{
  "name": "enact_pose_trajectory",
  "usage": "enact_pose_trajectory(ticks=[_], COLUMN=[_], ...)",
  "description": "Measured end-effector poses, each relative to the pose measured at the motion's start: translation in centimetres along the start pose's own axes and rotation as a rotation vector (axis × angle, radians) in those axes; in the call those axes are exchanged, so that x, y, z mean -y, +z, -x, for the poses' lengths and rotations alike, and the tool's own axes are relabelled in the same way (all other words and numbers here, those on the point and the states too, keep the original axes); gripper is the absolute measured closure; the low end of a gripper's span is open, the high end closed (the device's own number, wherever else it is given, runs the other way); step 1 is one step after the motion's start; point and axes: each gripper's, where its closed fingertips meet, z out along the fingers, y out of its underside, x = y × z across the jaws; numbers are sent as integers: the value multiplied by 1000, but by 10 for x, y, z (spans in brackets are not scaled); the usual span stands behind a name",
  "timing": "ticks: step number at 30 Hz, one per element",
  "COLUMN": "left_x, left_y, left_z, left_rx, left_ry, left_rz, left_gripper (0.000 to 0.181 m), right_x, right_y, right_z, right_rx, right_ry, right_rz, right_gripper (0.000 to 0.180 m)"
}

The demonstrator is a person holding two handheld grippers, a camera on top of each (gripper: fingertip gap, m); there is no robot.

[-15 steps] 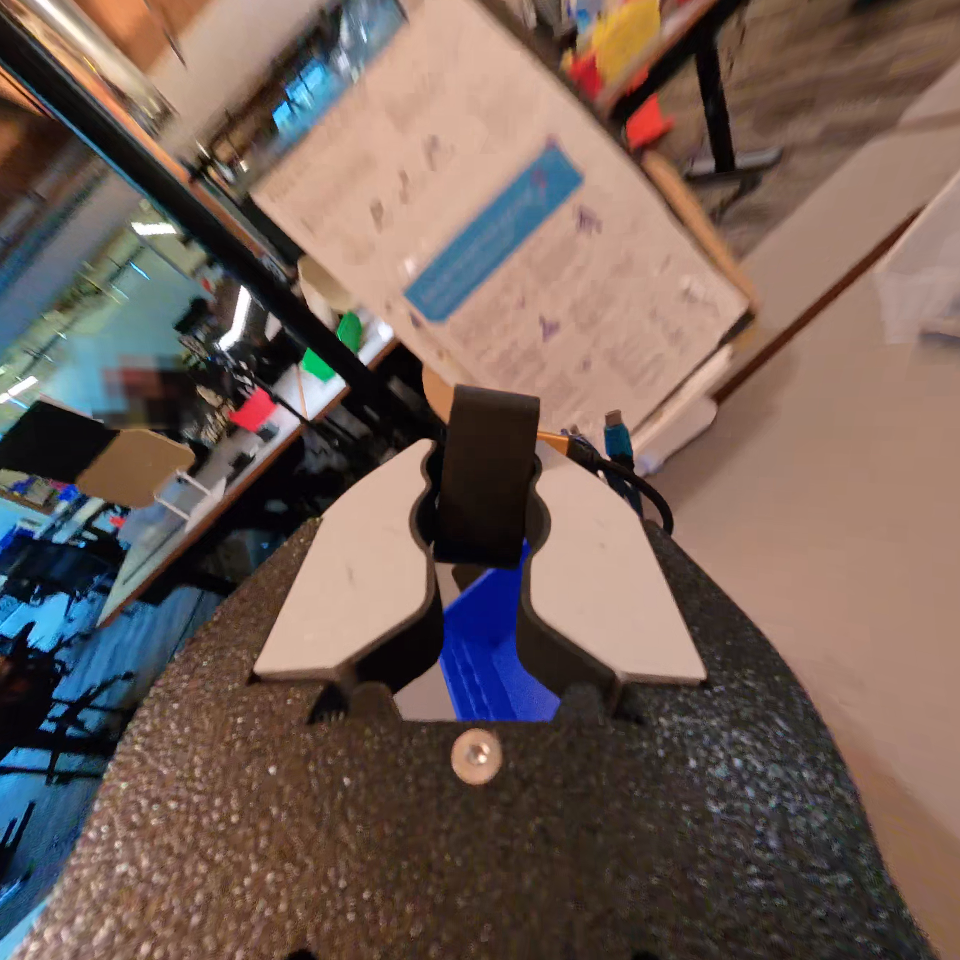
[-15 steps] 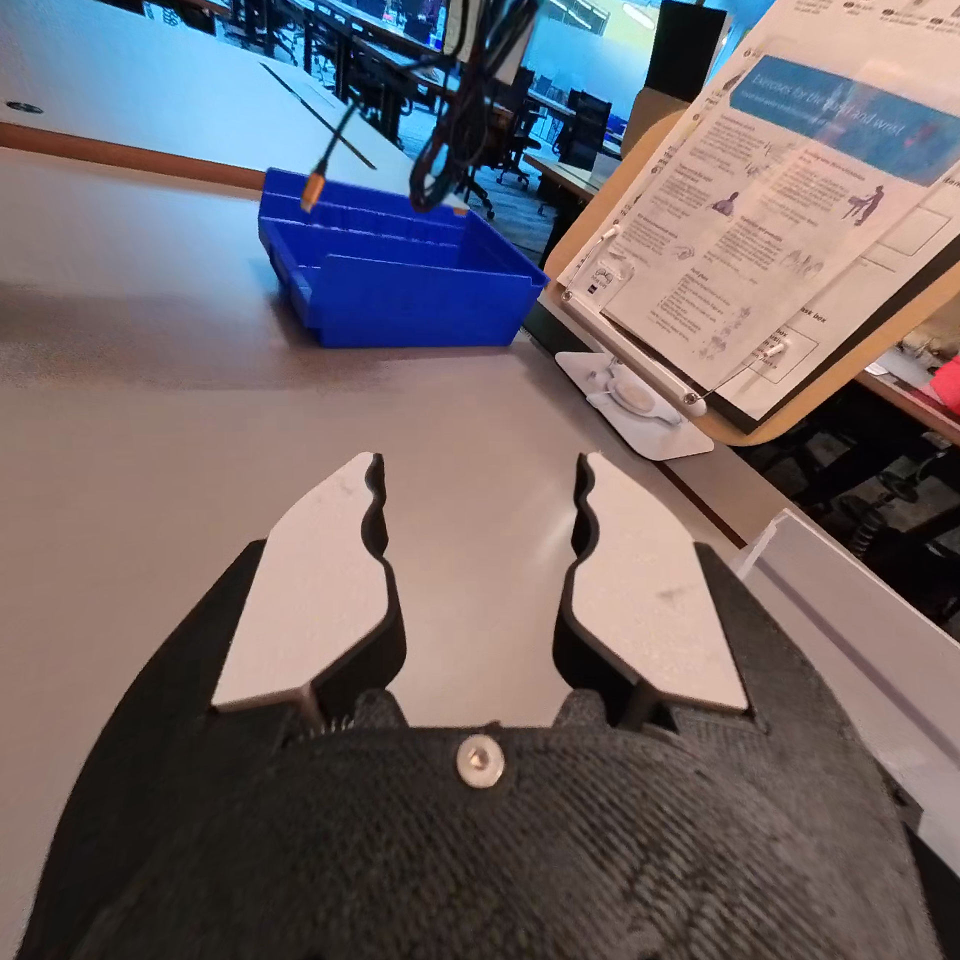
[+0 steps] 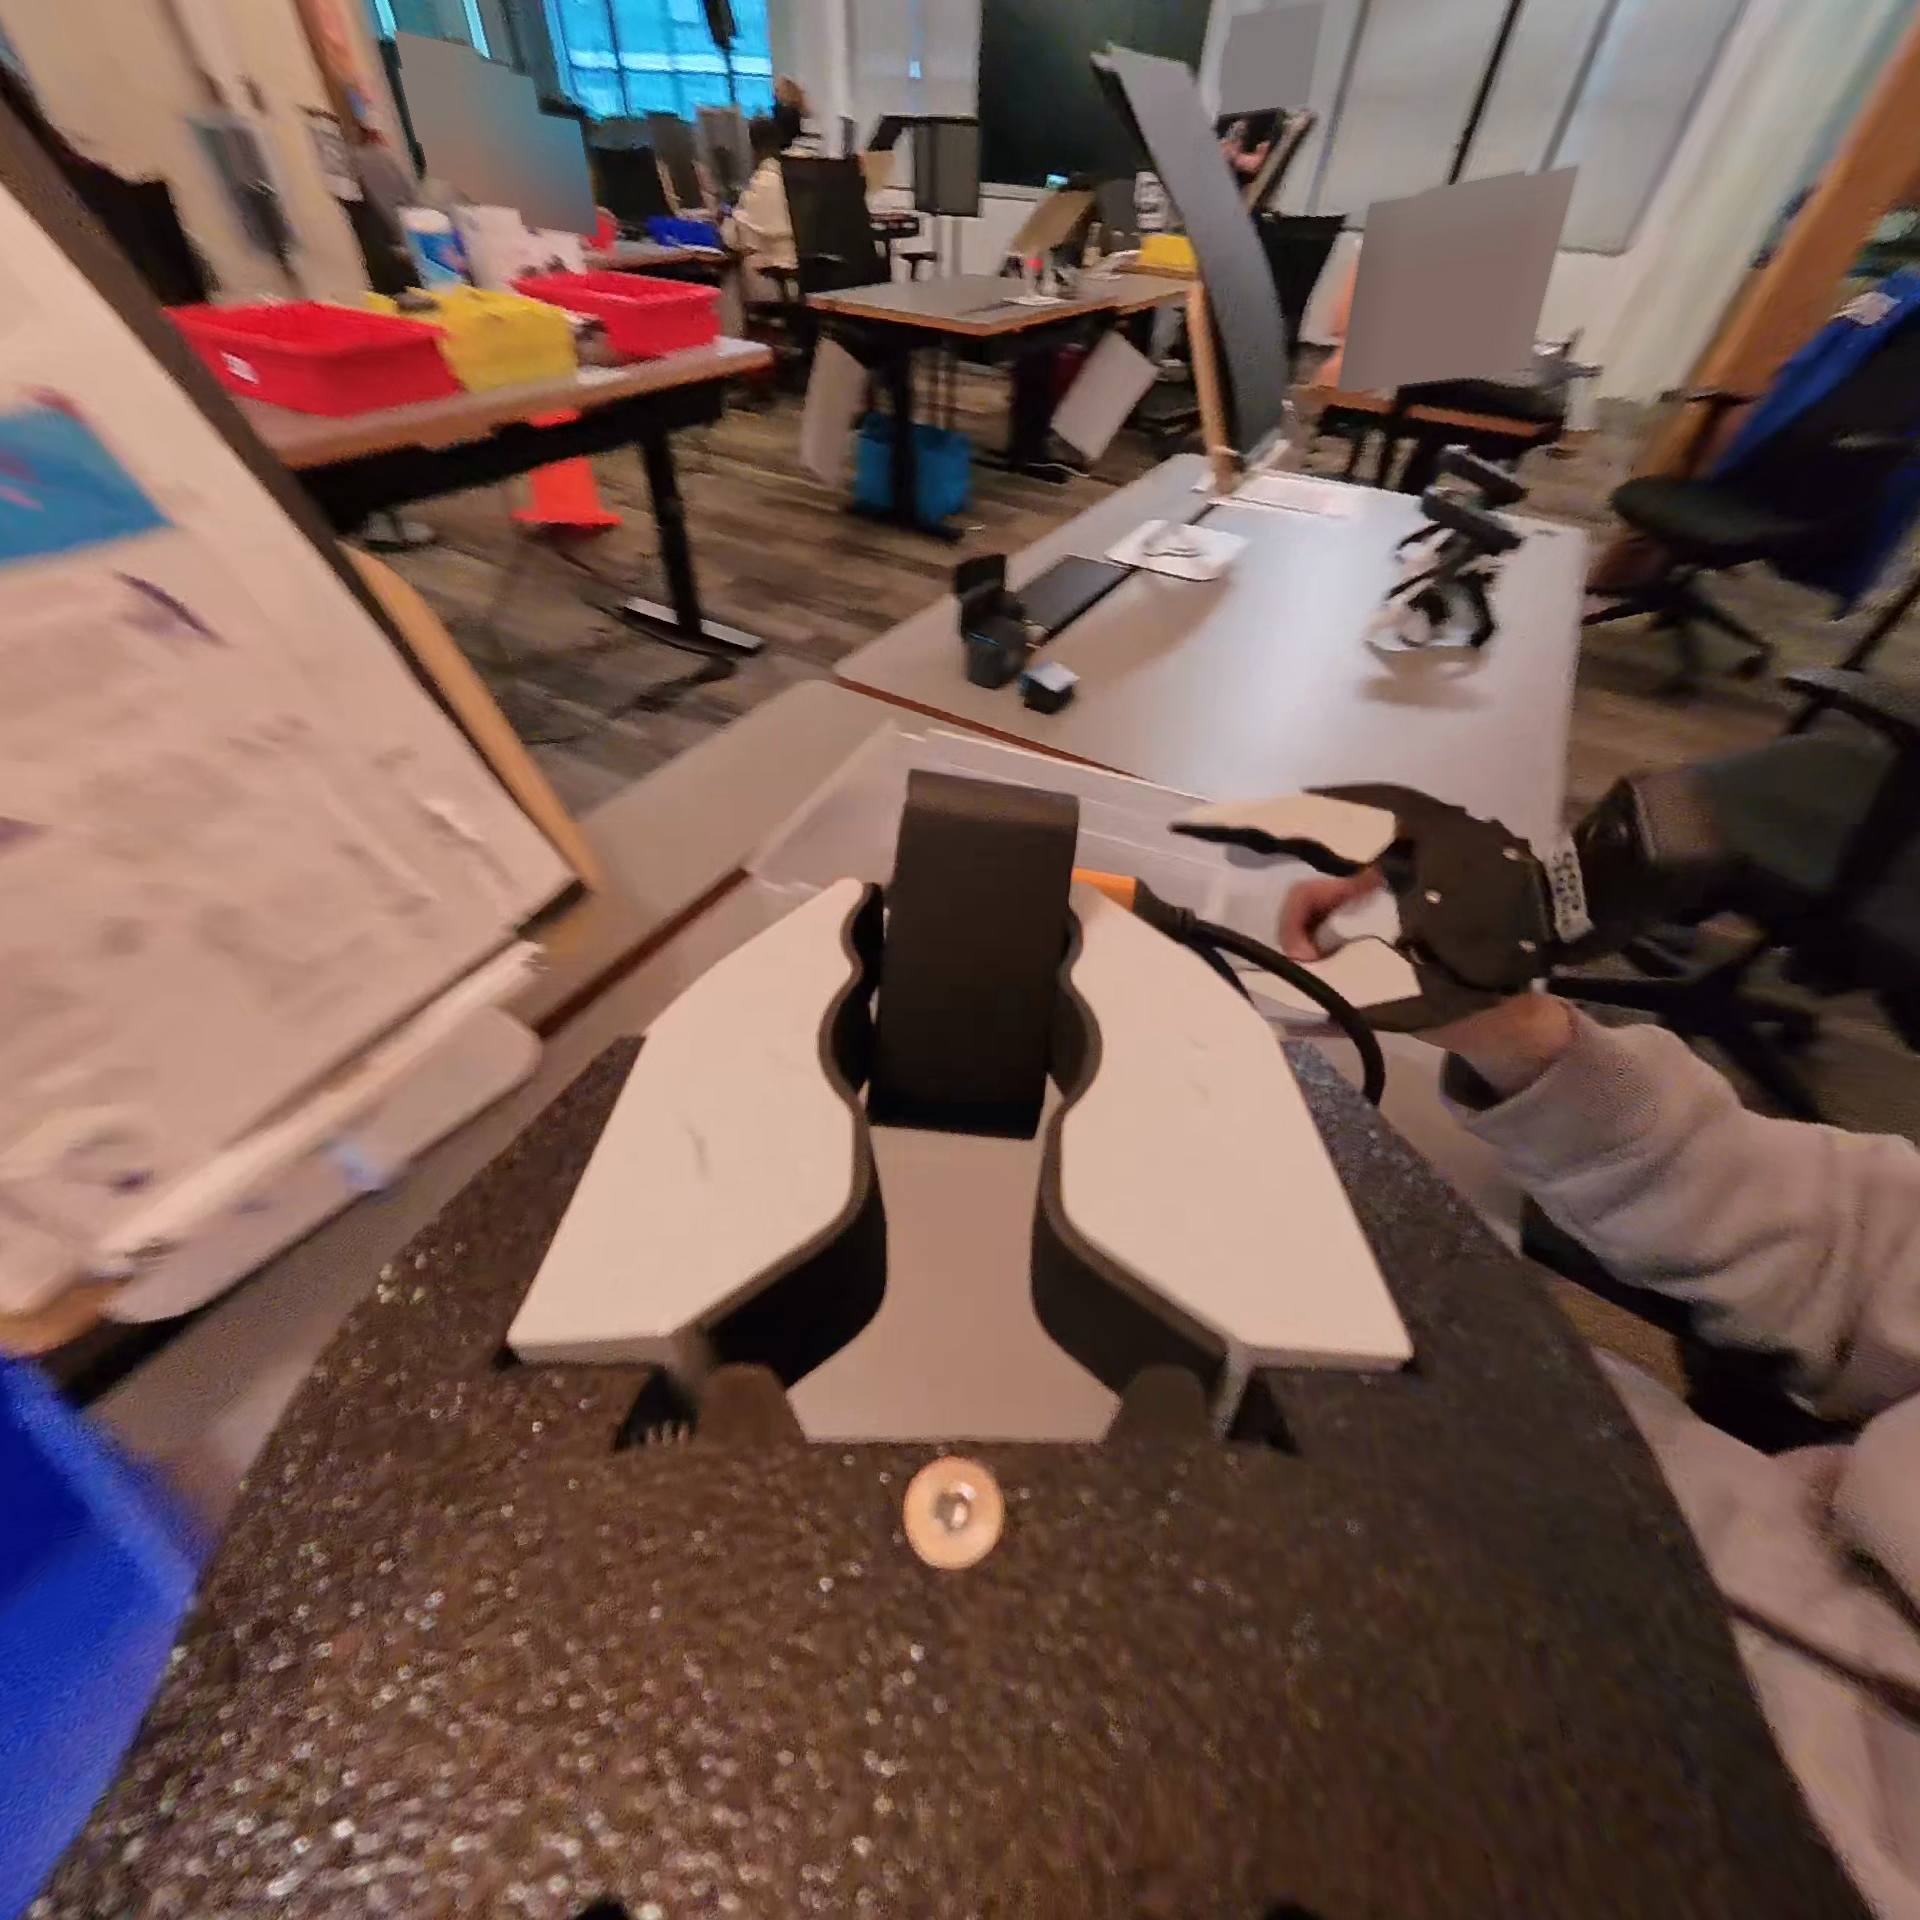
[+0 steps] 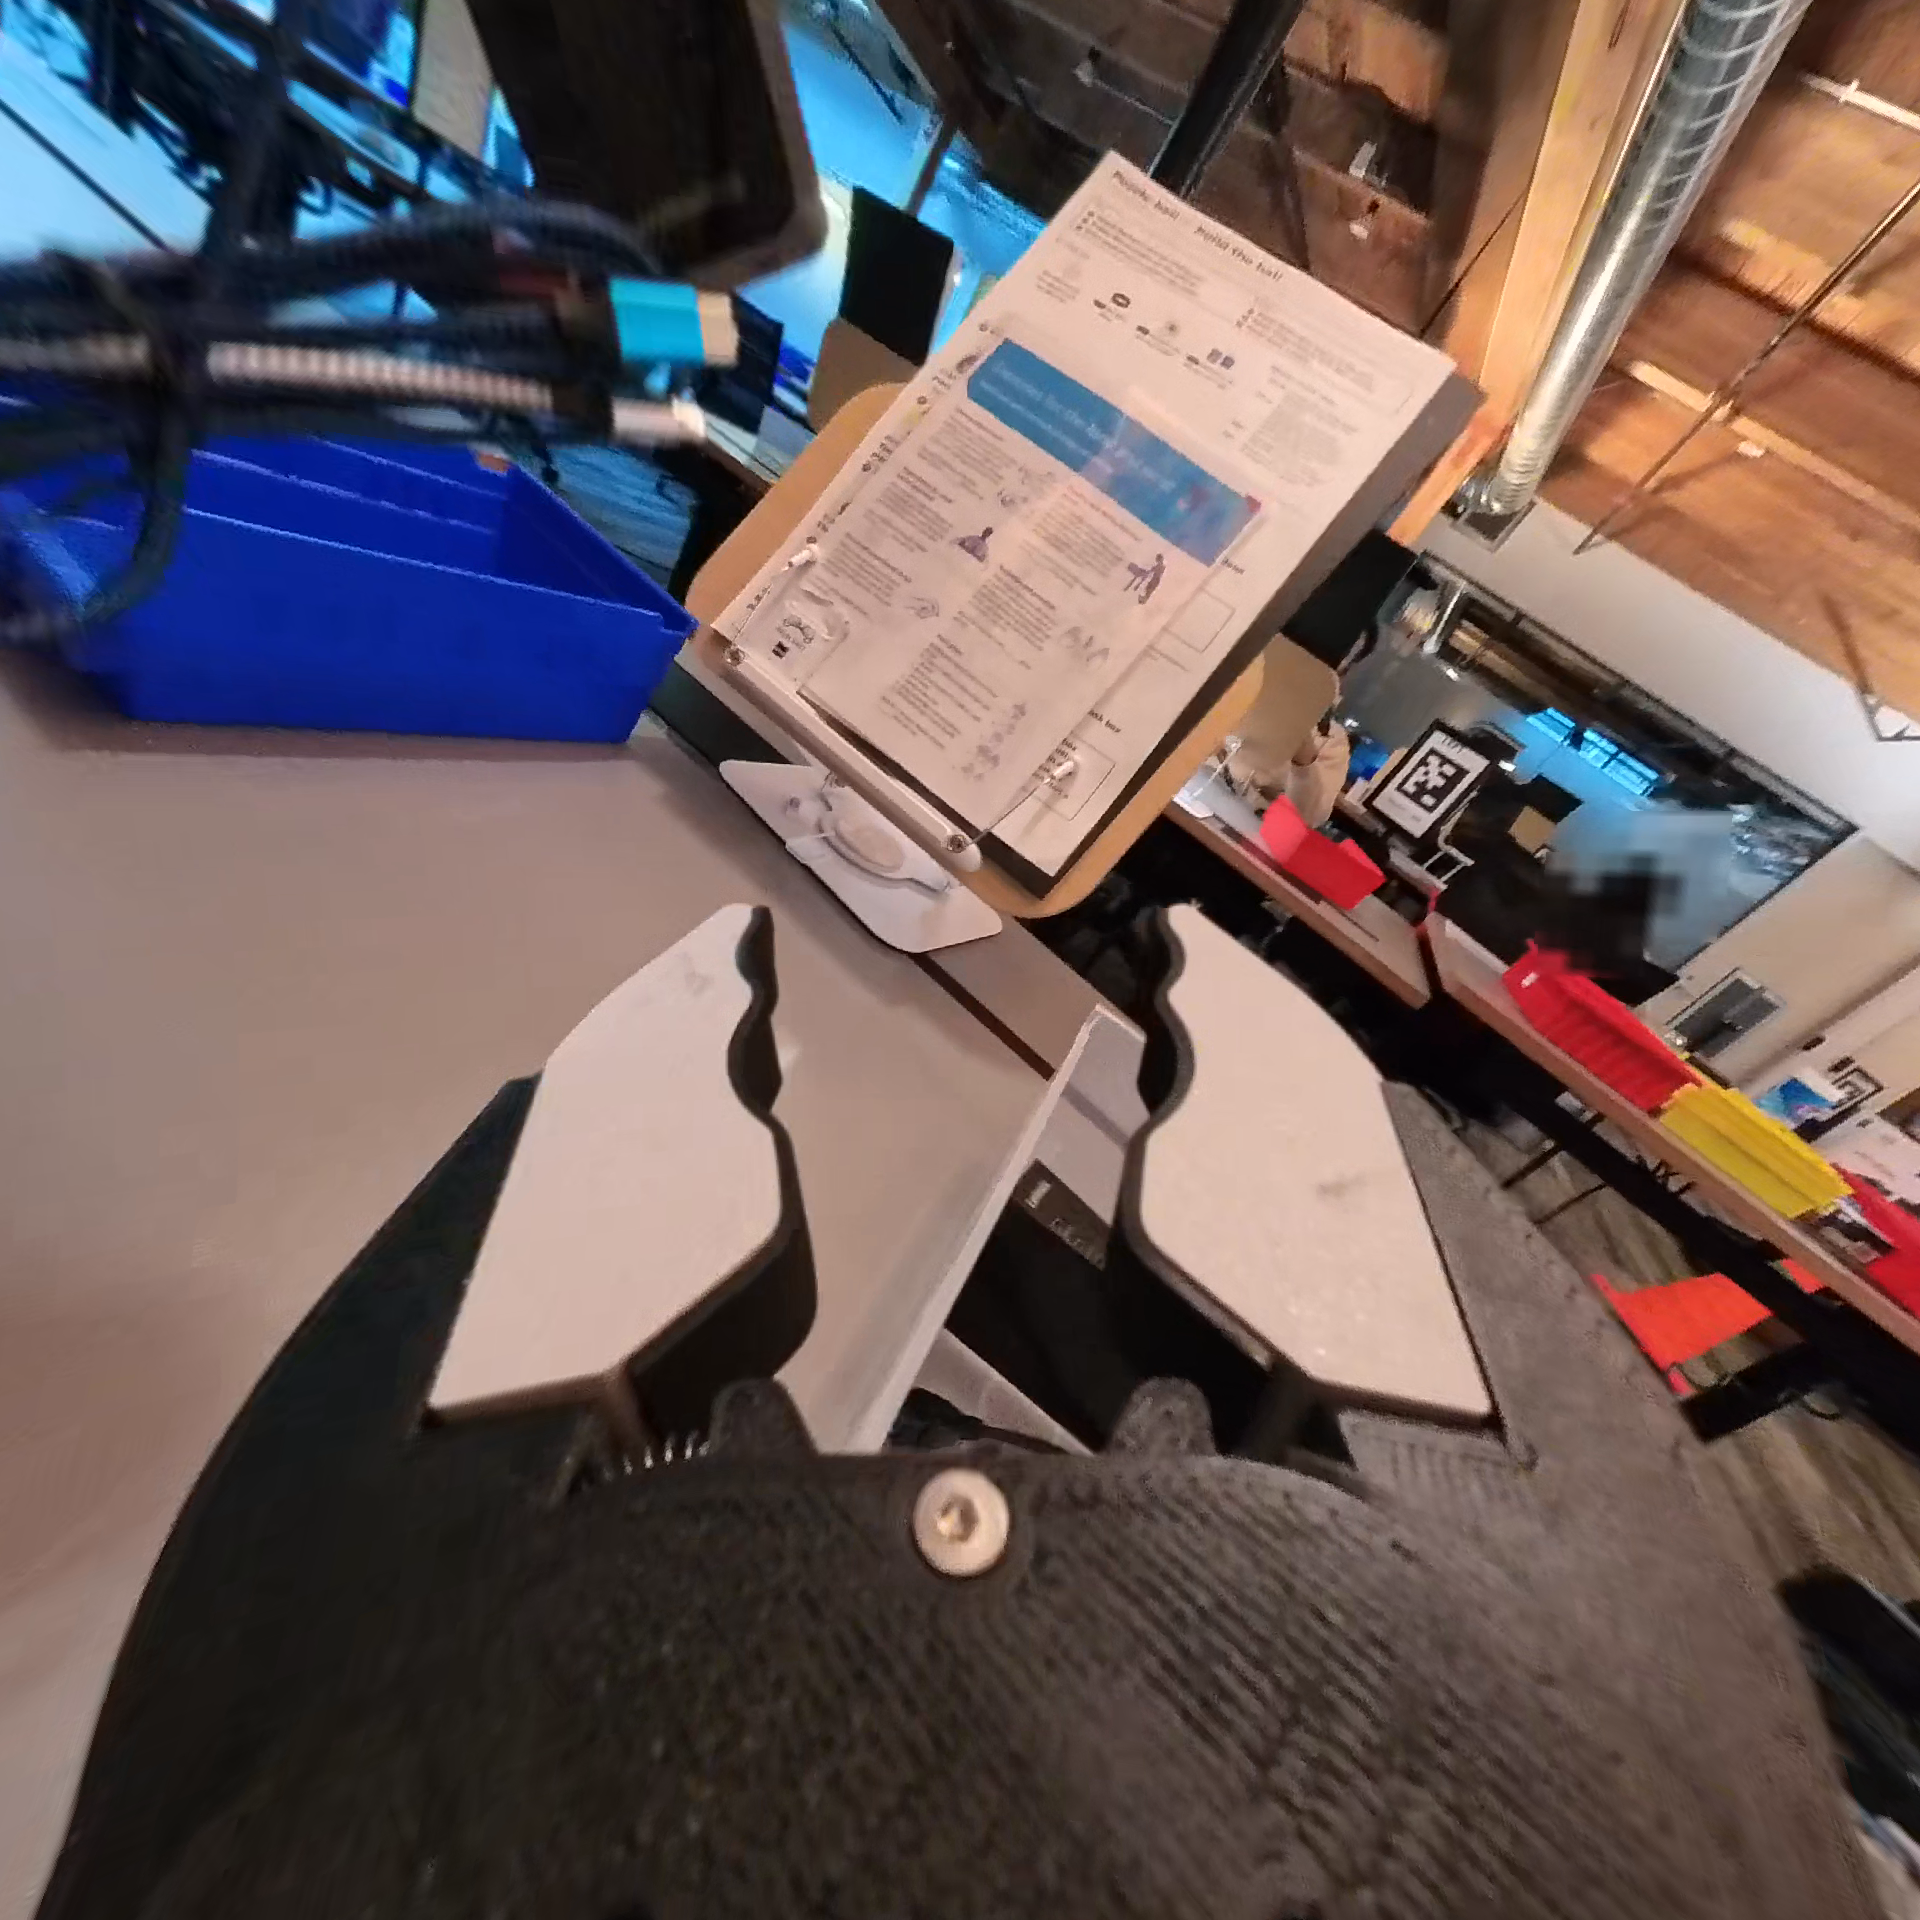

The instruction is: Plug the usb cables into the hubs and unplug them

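Note:
My left gripper (image 3: 977, 904) is shut on a black hub (image 3: 971, 966) that stands up between its fingers. A black cable (image 3: 1278, 977) with an orange plug (image 3: 1101, 883) curves off to the right behind it. My right gripper (image 3: 1262, 914), held by a hand, shows open just right of the hub. In the right wrist view my right gripper (image 4: 966, 997) is open and empty above the table. A blurred bundle of braided USB cables (image 4: 312, 353) with a blue-cased plug (image 4: 665, 322) hangs at upper left over the blue bin (image 4: 364, 623).
A tilted document stand (image 4: 1039, 582) with printed sheets stands at the table's edge, left of my left gripper (image 3: 208, 727). A clear plastic box (image 4: 997, 1195) lies under the right gripper. Other tables hold red bins (image 3: 312, 353) and yellow bins (image 3: 509, 332). Office chairs (image 3: 1766, 499) stand to the right.
My left gripper has swung right with the hub, away from the blue bin toward the right gripper. My right gripper has tilted up and right over the clear box; the cable bundle is now closer.

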Motion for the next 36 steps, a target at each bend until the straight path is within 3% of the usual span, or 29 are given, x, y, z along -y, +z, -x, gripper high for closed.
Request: enact_pose_trajectory(ticks=[3, 5, 10, 12, 15, 17, 32, 36], left_x=[-47, -72, -113, -121, -131, -136, -144, -155], left_y=[33, 51, 70, 70, 70, 70, 44, 40], left_z=[-29, -45, -66, -73, -77, -83, -86, -83], left_rx=[-107, -170, -296, -379, -453, -503, -589, -571], left_ry=[-94, -102, 72, 47, 37, 44, 160, 154], left_rz=[1, -16, -157, -229, -295, -308, -396, -326], left_gripper=[151, 151, 151, 151, 151, 151, 151, 146], right_x=[-8, -18, -19, -20, -27, -23, -1, 2], right_y=[5, 9, -5, -5, -1, -7, -8, -13], right_z=[12, 34, 65, 64, 82, 100, 122, 117], right_rx=[24, 140, 474, 498, 574, 666, 654, 667], right_ry=[-99, -91, 255, 366, 384, 375, 283, 128], right_rz=[-5, -31, -200, -229, -204, -238, -358, -282], right_gripper=[114, 119, 129, 130, 129, 146, 150, 151])
